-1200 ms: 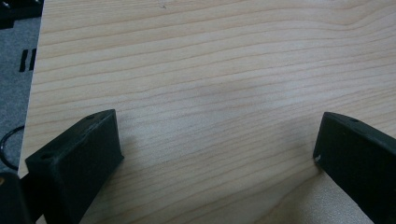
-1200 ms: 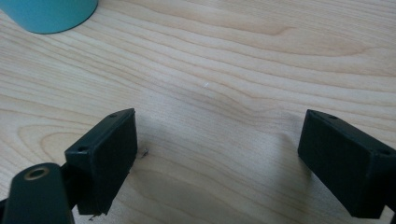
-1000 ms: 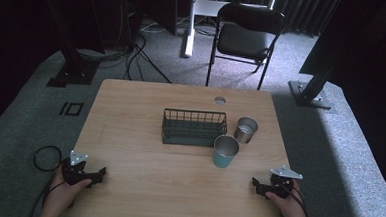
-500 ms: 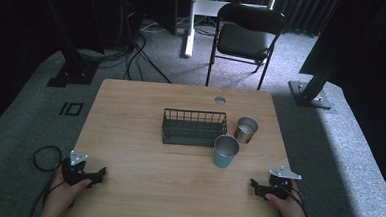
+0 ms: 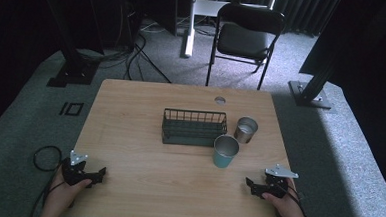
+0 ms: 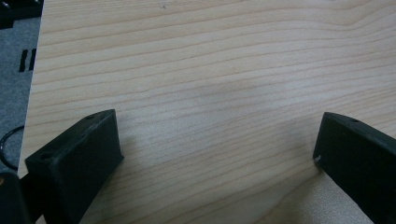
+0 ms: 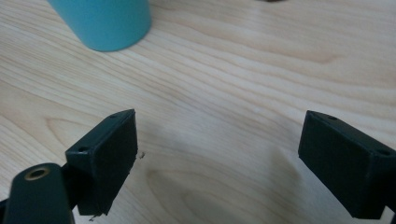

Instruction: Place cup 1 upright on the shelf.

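A dark wire basket (image 5: pixel 194 127) stands in the middle of the wooden table (image 5: pixel 130 115). A teal cup (image 5: pixel 225 151) sits just in front of the basket's right end, and its base appears as the teal cup (image 7: pixel 105 21) at the top left of the right gripper view. A steel cup (image 5: pixel 246 129) stands to the right of the basket. My left gripper (image 5: pixel 99 172) rests open at the table's front left corner, with only bare wood between its jaws (image 6: pixel 215 135). My right gripper (image 5: pixel 249 184) rests open at the front right, nothing in it (image 7: pixel 217 140).
A small round hole (image 5: pixel 220 100) sits near the table's far edge. Behind the table stands a black folding chair (image 5: pixel 244 38), with dark stand bases (image 5: pixel 309 94) on the carpet at both sides and cables (image 5: pixel 43 155) on the floor at left.
Both hands and their grippers drew back slightly toward the table's front edge. The basket and both cups stayed in place.
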The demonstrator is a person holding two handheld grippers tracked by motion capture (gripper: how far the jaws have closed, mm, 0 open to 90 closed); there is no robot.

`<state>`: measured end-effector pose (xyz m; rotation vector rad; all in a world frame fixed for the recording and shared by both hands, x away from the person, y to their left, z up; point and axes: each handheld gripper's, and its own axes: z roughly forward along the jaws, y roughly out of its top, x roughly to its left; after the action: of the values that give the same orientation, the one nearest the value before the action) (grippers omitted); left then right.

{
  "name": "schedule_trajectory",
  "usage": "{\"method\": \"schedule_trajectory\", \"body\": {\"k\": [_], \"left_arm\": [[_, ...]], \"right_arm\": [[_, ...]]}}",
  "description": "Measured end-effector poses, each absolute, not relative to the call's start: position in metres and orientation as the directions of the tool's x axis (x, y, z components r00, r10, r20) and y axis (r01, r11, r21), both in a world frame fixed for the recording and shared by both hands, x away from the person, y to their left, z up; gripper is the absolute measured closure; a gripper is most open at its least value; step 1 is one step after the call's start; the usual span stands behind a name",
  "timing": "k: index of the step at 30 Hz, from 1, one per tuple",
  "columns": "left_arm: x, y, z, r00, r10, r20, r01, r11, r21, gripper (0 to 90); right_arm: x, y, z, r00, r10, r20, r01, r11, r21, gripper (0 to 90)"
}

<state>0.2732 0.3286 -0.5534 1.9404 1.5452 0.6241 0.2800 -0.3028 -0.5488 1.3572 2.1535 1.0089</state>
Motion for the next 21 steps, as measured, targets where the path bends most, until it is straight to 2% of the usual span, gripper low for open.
{"method": "schedule_trajectory", "body": {"k": [21], "left_arm": [[0.273, 0.329, -0.553, 0.221, 0.975, 0.007, 0.706, -0.165, 0.689, 1.3]], "right_arm": [[0.294, -0.273, -0.541, -0.531, 0.846, 0.047, 0.549, 0.301, 0.78, 11.6]]}}
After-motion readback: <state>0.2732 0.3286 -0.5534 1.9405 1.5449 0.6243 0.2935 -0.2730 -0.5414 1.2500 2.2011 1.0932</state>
